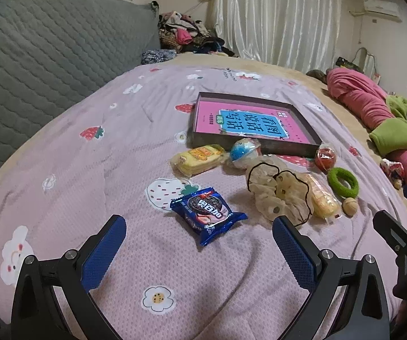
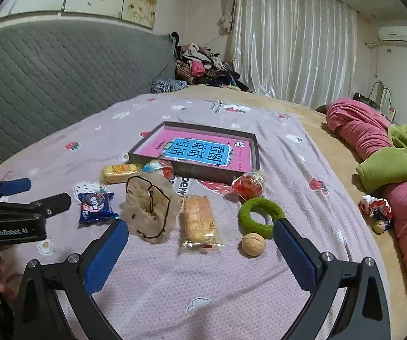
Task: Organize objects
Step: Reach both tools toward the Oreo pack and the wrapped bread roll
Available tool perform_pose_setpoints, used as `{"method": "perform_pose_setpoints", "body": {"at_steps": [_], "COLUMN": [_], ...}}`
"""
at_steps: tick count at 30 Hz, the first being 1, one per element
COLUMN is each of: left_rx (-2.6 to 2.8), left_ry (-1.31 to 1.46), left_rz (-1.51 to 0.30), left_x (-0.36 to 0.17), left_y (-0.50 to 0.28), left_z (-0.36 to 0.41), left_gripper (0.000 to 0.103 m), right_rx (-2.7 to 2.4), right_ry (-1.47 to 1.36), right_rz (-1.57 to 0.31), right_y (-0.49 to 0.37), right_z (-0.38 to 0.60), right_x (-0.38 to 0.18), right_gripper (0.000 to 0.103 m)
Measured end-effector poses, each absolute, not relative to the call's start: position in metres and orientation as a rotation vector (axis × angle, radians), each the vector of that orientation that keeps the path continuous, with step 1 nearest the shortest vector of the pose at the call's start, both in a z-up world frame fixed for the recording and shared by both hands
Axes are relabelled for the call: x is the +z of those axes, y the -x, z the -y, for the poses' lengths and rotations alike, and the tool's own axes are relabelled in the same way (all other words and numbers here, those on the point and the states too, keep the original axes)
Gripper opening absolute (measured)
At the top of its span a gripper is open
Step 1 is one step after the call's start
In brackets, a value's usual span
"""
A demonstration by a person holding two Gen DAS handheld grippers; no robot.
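Note:
A shallow dark box (image 1: 200, 138) (image 2: 257, 153) holding a pink book (image 1: 248, 121) (image 2: 200, 150) lies on the purple quilt. In front of it are a blue Oreo packet (image 1: 207, 214) (image 2: 95, 206), a beige scrunchie (image 1: 277, 189) (image 2: 149, 206), two yellow snack packs (image 1: 197, 158) (image 2: 199, 221), a blue-white ball (image 1: 243, 151), a red wrapped ball (image 2: 248, 185), a green ring (image 2: 260, 216) and a walnut (image 2: 253, 243). My left gripper (image 1: 199, 233) is open just before the Oreo packet. My right gripper (image 2: 200, 239) is open around the near snack pack and walnut, holding nothing.
A grey quilted headboard (image 1: 47, 56) rises at the left. Pink and green bedding (image 2: 387, 158) is bunched at the right edge of the bed. Clothes (image 2: 200, 65) are piled at the far corner by the white curtain. A small wrapped toy (image 2: 375, 208) lies near the bedding.

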State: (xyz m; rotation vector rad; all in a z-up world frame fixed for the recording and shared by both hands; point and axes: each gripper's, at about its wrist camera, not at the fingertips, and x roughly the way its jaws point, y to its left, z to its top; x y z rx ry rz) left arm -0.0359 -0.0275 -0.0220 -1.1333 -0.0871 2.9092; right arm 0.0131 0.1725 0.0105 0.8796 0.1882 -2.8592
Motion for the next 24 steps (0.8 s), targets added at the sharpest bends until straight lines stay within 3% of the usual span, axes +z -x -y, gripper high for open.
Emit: {"method": "perform_pose_setpoints", "body": {"at_steps": [14, 18, 24], "left_rx": [2.875, 2.857, 2.846], "left_ry": [1.239, 1.270, 1.285], "left_rz": [0.064, 0.076, 0.053], "left_x": [-0.037, -0.046, -0.052], "left_y": [0.072, 0.080, 0.092], "left_z": [0.032, 0.031, 0.022], "left_gripper": [0.103, 0.103, 0.103], "right_rx": [-2.766, -2.738, -2.700], "right_ry": [-1.091, -1.148, -1.176], "right_rz": [-0.404, -0.409, -0.499], "right_y": [0.029, 0.041, 0.055], "right_z": [-0.163, -0.164, -0.159], "right_x": [-0.018, -0.027, -0.036], "right_gripper": [0.103, 0.093, 0.093]}}
